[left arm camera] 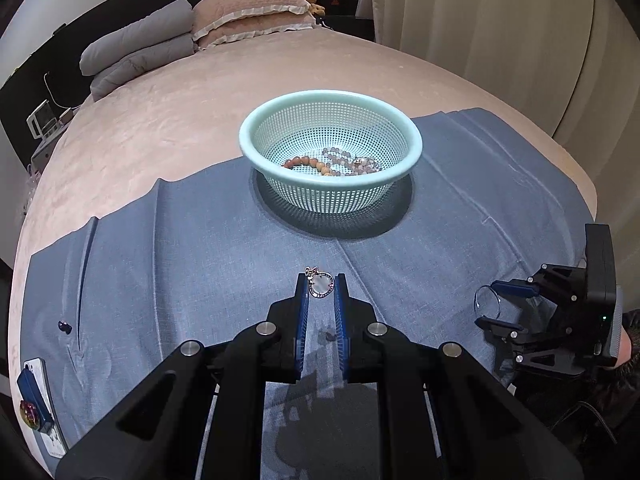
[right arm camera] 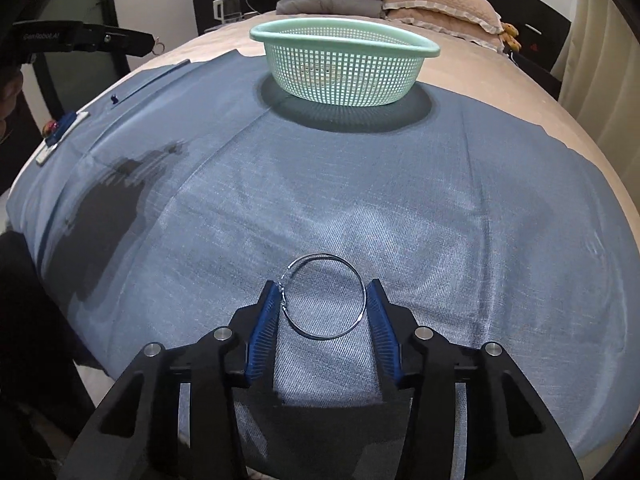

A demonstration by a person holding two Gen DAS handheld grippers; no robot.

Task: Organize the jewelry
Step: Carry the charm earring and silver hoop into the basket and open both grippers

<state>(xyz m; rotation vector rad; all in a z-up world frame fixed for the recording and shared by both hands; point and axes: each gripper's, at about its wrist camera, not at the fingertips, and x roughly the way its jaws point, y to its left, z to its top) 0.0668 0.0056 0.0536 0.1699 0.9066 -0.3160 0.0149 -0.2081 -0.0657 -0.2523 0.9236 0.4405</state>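
Observation:
A mint green mesh basket [left arm camera: 256,148] stands on a blue cloth [left arm camera: 200,240] on the bed; bead bracelets [left arm camera: 332,165] lie inside it. It also shows in the right wrist view [right arm camera: 344,76]. My left gripper [left arm camera: 321,284] is shut on a small round ring-like pendant [left arm camera: 320,283], held above the cloth. My right gripper [right arm camera: 325,294] is shut on a thin silver bangle [right arm camera: 325,257] held between its blue pads; in the left wrist view this gripper [left arm camera: 490,304] and the bangle [left arm camera: 480,300] are at the right.
A small dark jewelry piece [left arm camera: 64,326] lies on the cloth at the left, and another small dark piece [left arm camera: 329,336] lies below my left fingers. A phone with a blue holder [left arm camera: 34,396] lies at the left edge. Pillows [left arm camera: 248,12] and folded grey bedding [left arm camera: 136,44] are at the bed's head.

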